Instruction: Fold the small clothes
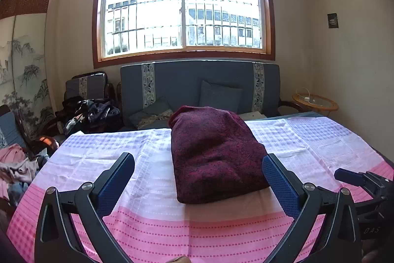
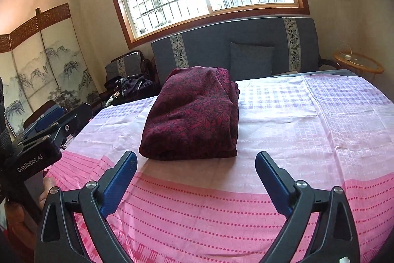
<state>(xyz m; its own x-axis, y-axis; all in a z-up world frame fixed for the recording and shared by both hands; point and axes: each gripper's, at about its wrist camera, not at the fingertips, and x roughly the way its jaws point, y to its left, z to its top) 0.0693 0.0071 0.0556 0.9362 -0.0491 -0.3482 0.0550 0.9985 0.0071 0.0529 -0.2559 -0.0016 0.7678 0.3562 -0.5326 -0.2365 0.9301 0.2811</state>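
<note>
Cloth is lying folded in the left wrist view: a maroon patterned garment [image 1: 216,154] is sitting as a compact bundle in the middle of the bench [image 1: 320,139], on a pink and white checked cover. The left claw [image 1: 198,164] is standing released, its blue pads wide apart and pressing on nothing; the bundle's near corner is showing just past the right-hand pad, so whether that pad is touching it is hard to say. The tip of the right claw [image 1: 349,176] is poking in at the right edge. A loose heap of pale clothes [image 1: 17,164] is waiting off the bench at the left, so by my judgement this piece is finished and more are left to fold. In the right wrist view the same garment [image 2: 194,115] is resting beyond the right claw [image 2: 195,160], which is also hanging released and empty, with bare cover between its pads and the bundle clear of both. The left claw [image 2: 46,120] is showing at the left edge, and the white lettering on its body is reading "GenRobot.AI". No label on the garment is legible.
</note>
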